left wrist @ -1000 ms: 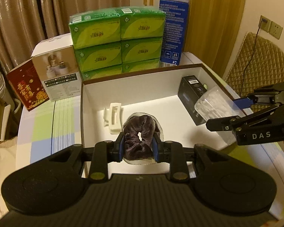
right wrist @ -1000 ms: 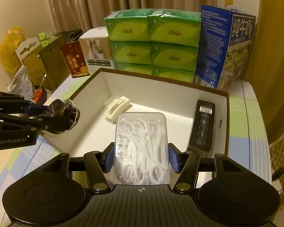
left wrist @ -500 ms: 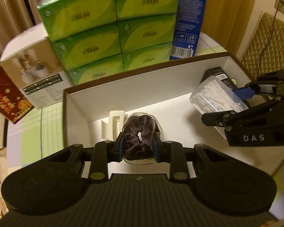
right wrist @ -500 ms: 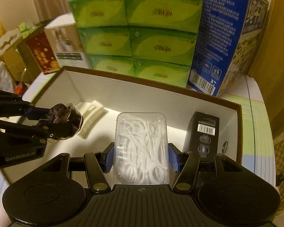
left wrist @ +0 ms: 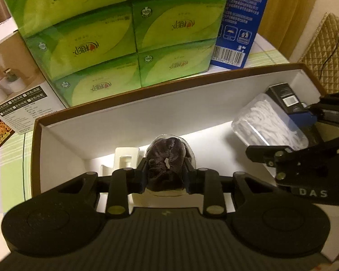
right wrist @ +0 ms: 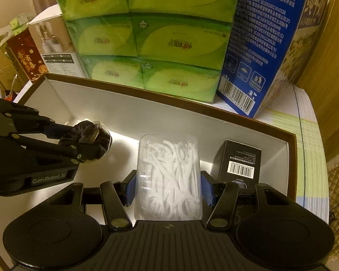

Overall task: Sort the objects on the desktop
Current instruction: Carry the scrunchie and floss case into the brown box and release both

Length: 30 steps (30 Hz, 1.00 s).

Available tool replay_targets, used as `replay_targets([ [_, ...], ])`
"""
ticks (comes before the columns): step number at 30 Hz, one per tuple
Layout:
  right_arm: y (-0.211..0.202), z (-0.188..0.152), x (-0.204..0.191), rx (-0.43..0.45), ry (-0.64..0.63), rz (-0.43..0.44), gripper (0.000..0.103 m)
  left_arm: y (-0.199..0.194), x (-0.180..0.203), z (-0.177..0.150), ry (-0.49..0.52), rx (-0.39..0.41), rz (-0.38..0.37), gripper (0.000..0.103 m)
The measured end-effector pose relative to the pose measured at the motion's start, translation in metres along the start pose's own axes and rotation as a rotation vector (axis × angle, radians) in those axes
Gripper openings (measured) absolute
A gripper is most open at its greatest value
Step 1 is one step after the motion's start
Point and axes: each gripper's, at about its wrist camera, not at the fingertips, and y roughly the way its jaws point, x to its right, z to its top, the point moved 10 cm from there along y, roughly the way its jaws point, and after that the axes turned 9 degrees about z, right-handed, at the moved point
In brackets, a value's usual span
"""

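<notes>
Both grippers have dropped lower into the white box [left wrist: 124, 117] since a second ago. Left gripper [left wrist: 166, 171] pinches the brown scrunchie [left wrist: 165, 162], its jaws easing apart, by the box's near left corner beside a white clip [left wrist: 124, 158]. Right gripper [right wrist: 168, 190] clamps the floss-pick case [right wrist: 168, 176] mid-box, beside a black carton [right wrist: 239, 158] at the right wall. Green tissue packs [right wrist: 158, 40] stand behind.
</notes>
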Motion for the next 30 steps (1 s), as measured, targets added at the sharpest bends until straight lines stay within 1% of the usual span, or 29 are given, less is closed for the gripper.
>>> replay_targets([
  [5, 0.001, 0.002, 0.004, 0.002, 0.009, -0.001, 0.054, 0.005, -0.001, 0.002, 0.004, 0.009, 0.005, 0.032],
  [7, 0.001, 0.001, 0.004, 0.002, 0.012, -0.001, 0.054, 0.005, -0.001, 0.001, 0.014, 0.014, 0.01, 0.037],
  [12, 0.003, 0.003, 0.004, 0.002, 0.021, -0.002, 0.054, 0.002, -0.003, 0.002, 0.035, 0.029, 0.026, 0.041],
  [16, 0.005, 0.004, 0.003, 0.007, 0.02, -0.006, 0.054, 0.0, -0.006, 0.002, 0.037, 0.034, 0.035, 0.042],
  [20, 0.004, 0.006, 0.004, 0.027, 0.021, -0.006, 0.054, -0.004, -0.009, 0.001, 0.038, 0.042, 0.046, 0.043],
  [24, -0.002, 0.008, 0.004, 0.058, 0.014, 0.011, 0.055, -0.011, -0.011, 0.0, 0.041, 0.056, 0.054, 0.047],
  [25, -0.004, 0.008, 0.003, 0.063, 0.013, 0.011, 0.056, -0.013, -0.011, 0.0, 0.042, 0.06, 0.055, 0.048],
  [27, -0.009, 0.008, 0.002, 0.075, 0.01, 0.014, 0.064, -0.019, -0.012, 0.0, 0.043, 0.071, 0.058, 0.05],
  [29, -0.017, 0.008, -0.001, 0.101, 0.005, 0.022, 0.076, -0.027, -0.012, 0.0, 0.043, 0.084, 0.06, 0.055],
  [30, -0.022, 0.008, -0.002, 0.112, 0.002, 0.023, 0.078, -0.032, -0.013, 0.0, 0.043, 0.094, 0.059, 0.056],
])
